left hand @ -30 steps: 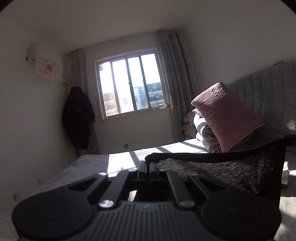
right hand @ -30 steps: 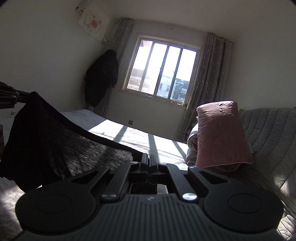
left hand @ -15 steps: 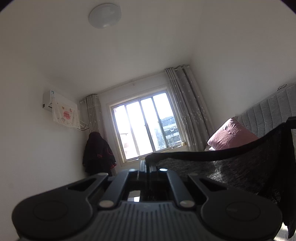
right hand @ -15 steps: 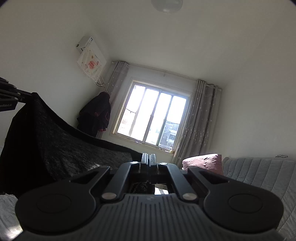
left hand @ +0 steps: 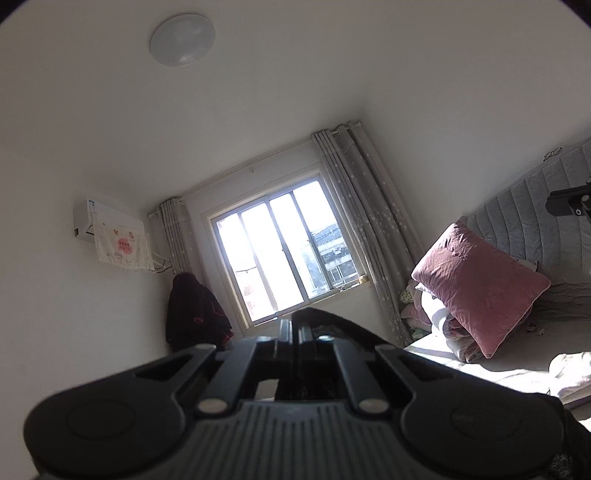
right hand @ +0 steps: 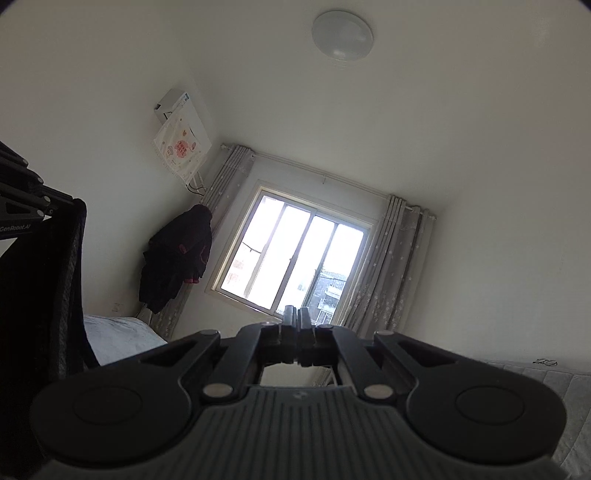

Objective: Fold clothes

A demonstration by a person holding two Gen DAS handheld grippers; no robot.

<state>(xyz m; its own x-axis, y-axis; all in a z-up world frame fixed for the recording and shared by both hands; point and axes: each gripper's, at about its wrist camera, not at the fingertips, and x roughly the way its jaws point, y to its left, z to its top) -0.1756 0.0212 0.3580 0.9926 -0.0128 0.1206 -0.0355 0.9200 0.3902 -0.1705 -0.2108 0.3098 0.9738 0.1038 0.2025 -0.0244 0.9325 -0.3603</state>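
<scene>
Both grippers are raised and tilted up toward the ceiling. My left gripper [left hand: 293,325] is shut on the dark knitted garment [left hand: 325,321], whose edge bulges over the fingertips and hangs below out of sight. In the right wrist view the garment [right hand: 55,295] hangs straight down from the left gripper [right hand: 22,206] at the far left. My right gripper [right hand: 297,317] has its fingers pressed together; I cannot see cloth between them. The right gripper's tip shows at the right edge of the left wrist view [left hand: 569,201].
A bed [left hand: 517,354] with a pink pillow [left hand: 480,284], folded quilts and a grey padded headboard [left hand: 535,214] lies below right. A window [left hand: 284,258] with curtains is ahead. A dark coat [right hand: 177,258] hangs in the corner. A ceiling lamp [right hand: 341,33] is overhead.
Both grippers have swung up and tilted. The garment, stretched wide between them before, now hangs in a narrow drop from the left gripper and no longer spans to the right one.
</scene>
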